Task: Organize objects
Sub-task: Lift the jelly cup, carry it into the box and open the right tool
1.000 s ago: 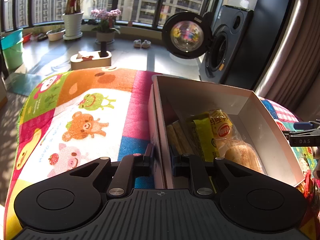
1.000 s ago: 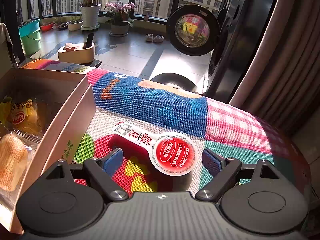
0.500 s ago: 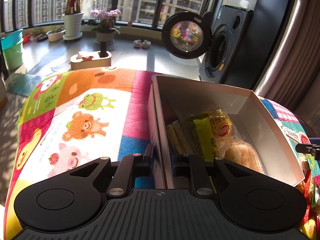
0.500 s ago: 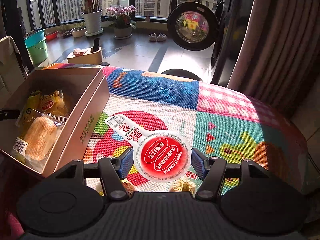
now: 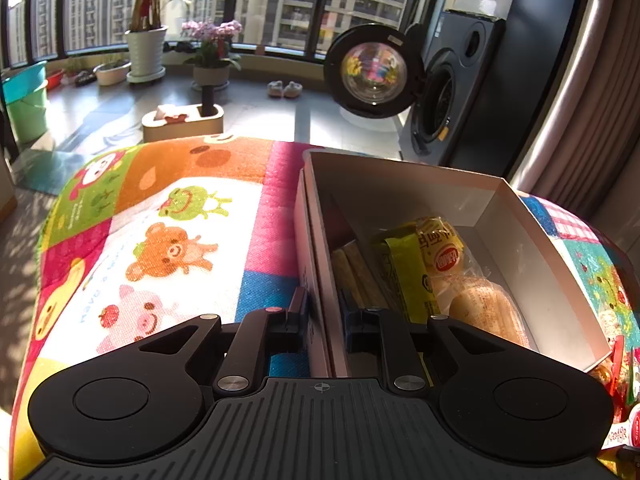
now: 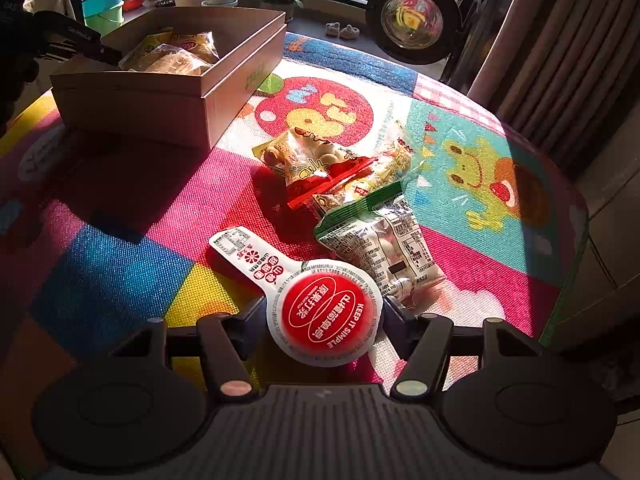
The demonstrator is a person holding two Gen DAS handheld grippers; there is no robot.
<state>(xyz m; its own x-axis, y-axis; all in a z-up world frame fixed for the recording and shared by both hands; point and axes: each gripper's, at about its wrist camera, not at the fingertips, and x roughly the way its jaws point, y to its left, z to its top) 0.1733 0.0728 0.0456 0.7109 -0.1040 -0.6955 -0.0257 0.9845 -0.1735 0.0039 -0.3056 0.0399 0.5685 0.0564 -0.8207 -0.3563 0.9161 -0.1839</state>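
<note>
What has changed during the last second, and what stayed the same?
The right tool closed on the red-lidded cup and drew back with it, bringing the snack packets on the mat into view. The left tool stayed clamped on the box wall; the box did not move.

Counter: the counter (image 6: pixel 120 264) was covered by a bright play mat (image 5: pixel 176 240) with a frog, a bear and a pig on it.
Box: an open cardboard box (image 6: pixel 160 96) sat on the mat, with wrapped snacks inside it.
Yellow bag: a snack bag with red trim (image 6: pixel 316 160) lay flat on the mat, near the box.
Green-top bag: a clear packet with a green top (image 6: pixel 380 240) lay just beside the yellow bag, partly over it.
Sun: sunlight fell across most of the mat, and the box threw a dark shadow in front of it.
</note>
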